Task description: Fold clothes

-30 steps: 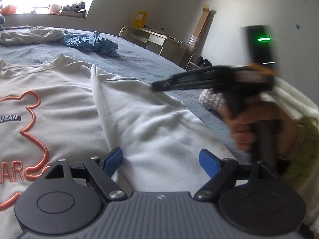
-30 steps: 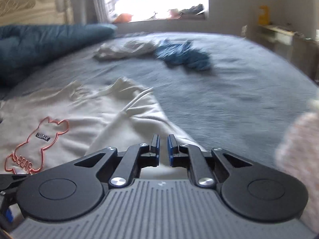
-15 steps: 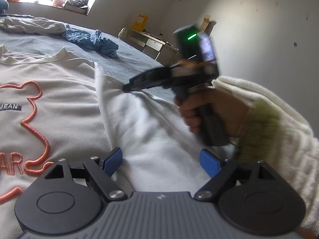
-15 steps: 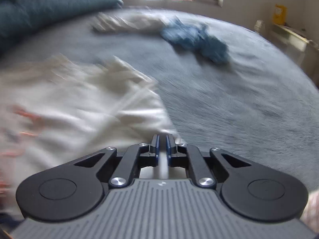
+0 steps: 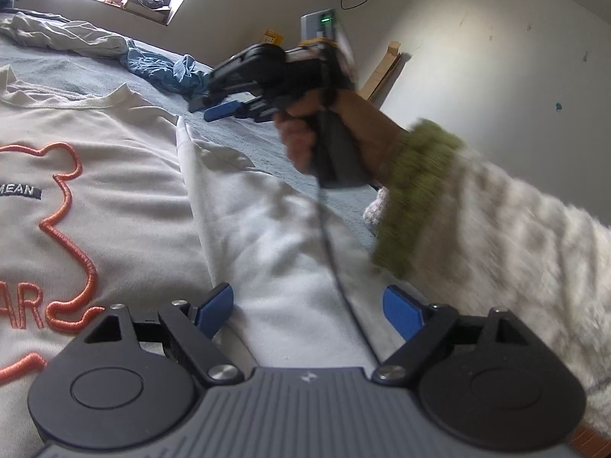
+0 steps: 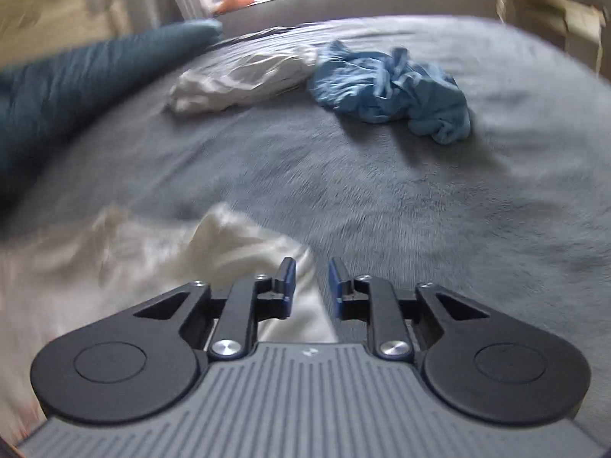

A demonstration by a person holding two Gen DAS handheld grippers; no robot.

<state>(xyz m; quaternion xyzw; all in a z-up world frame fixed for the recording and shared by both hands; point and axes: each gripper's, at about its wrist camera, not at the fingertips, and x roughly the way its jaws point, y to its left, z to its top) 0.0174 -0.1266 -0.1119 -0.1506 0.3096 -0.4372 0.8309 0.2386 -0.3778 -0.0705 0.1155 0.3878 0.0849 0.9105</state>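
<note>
Folding: cream sweatshirt [image 5: 126, 198] is lying flat on the bed [image 6: 420, 210], ready for its sleeve.
Right gripper [image 6: 311, 280]: is opening, nothing pinched, heading toward twelve o'clock.
Left gripper [image 5: 309, 307]: is gaping wide, empty, over the sleeve [image 5: 275, 236].

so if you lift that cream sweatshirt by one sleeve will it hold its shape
Probably not: the cream sweatshirt lies in soft folds, so it should droop. Its sleeve looks thick, likely fairly heavy. On the fuzzy blanket it may drag, not slide.

A cream sweatshirt [image 5: 126, 198] with an orange embroidered bear outline lies flat on the bed at the frame's left, its sleeve [image 5: 275, 236] folded lengthwise; a crumpled blue garment [image 6: 389, 87] and a white garment [image 6: 236, 84] lie beyond.
</note>
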